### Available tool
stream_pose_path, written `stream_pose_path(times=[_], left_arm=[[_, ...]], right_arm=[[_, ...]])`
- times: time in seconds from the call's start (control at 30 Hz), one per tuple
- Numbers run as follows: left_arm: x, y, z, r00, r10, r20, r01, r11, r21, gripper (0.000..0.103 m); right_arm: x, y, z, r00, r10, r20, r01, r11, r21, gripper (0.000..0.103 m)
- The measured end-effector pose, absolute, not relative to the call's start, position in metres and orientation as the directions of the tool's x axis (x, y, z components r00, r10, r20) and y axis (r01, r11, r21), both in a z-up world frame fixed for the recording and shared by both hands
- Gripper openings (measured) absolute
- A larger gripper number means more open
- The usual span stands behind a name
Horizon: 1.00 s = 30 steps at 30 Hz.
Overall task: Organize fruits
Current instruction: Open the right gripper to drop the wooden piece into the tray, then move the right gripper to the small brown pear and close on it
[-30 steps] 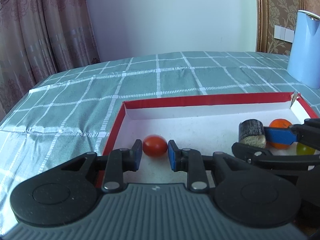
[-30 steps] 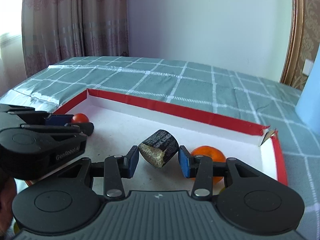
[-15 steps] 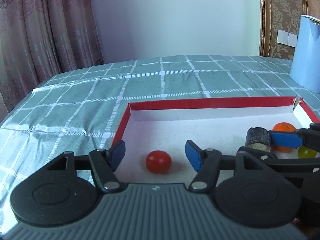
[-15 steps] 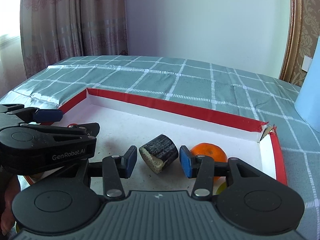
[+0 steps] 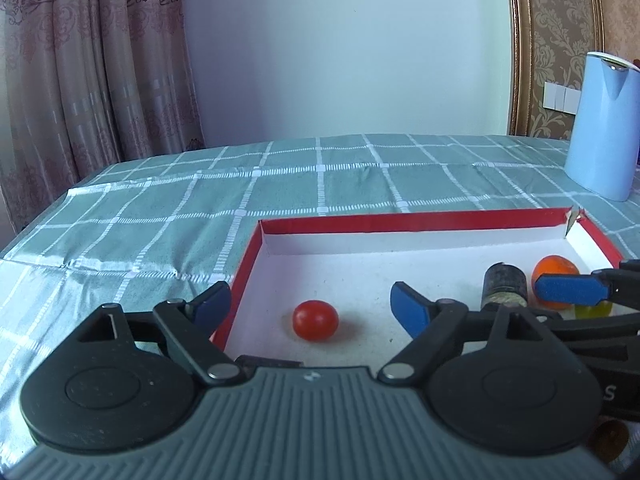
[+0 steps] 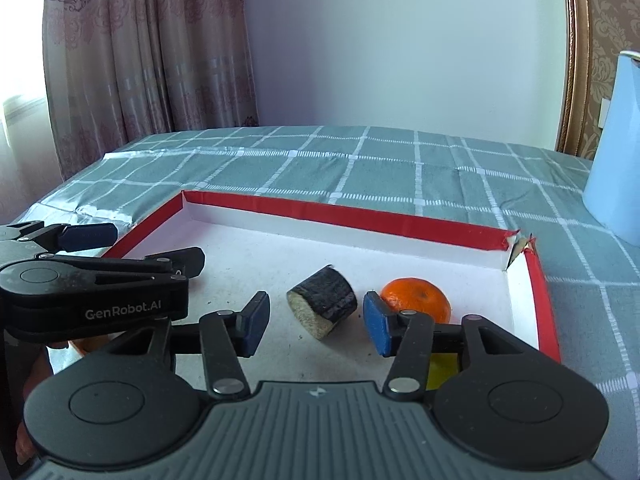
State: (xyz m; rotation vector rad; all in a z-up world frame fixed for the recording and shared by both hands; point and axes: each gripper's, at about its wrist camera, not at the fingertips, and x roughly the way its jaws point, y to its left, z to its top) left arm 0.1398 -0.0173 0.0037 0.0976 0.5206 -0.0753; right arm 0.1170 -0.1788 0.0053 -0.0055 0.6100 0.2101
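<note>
My surface (image 5: 320, 184) is a wide stretch of green checked cloth, bare and open from the tray to its far edge, where a curtain (image 5: 92, 64) and a pale wall stand. A blue jug (image 5: 600, 128) stands near the far right corner, well apart from the tray.

The tray (image 6: 340, 216) is shallow, with low red walls and a white floor. Its near left part is mostly open floor. Its far right corner is torn, with a small flap (image 6: 518, 248) sticking up.

My left hand-held gripper (image 5: 310, 306) hangs over the tray's left side, its jaws spread wide and holding nothing. The left finger (image 5: 210, 304) is above the tray's left wall, the right one above the floor. My right hand-held gripper (image 6: 316, 320) is over the right side, jaws apart and gripping nothing.

In the tray, an orange (image 6: 416, 304) lies near the right wall, just behind my right gripper's right finger (image 6: 376, 324). A dark, bark-like stub (image 6: 322, 306) with a pale cut end lies tilted between the right gripper's fingers, touching neither. A small tomato (image 5: 315, 319) rests alone on the floor between the left gripper's fingers, clear of both. Something yellow-green (image 6: 442, 368) shows under the right gripper, mostly hidden.
</note>
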Motion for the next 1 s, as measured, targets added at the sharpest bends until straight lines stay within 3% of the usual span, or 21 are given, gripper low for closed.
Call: stream_pose_path(times=[0.23,0.37,0.8,1.0], left_arm=[[0.122,-0.009,0.005,0.878,-0.049,-0.476,0.093,0.993,0.069,0.091],[0.11,0.001,0.007,0.888,-0.056,-0.457,0.083,0.996,0.038,0.094],[0.084,0.022,0.008,0.898,-0.074,-0.434,0.074,0.997,-0.018,0.095],[0.082,0.029,0.01,0.897,-0.079,-0.435,0.064,0.997,-0.049,0.096]], right_arm=[[0.1,-0.182,0.011,0.825,0.198,-0.53,-0.197,0.979,0.059,0.054],[0.09,-0.192,0.016,0.851,0.202,-0.484,-0.172,0.979,0.105,0.074],[0.074,-0.2,0.012,0.867,0.181,-0.464,-0.156,0.984,0.09,0.074],[0.041,-0.229,0.007,0.866,0.192,-0.461,-0.135,0.979,0.153,0.074]])
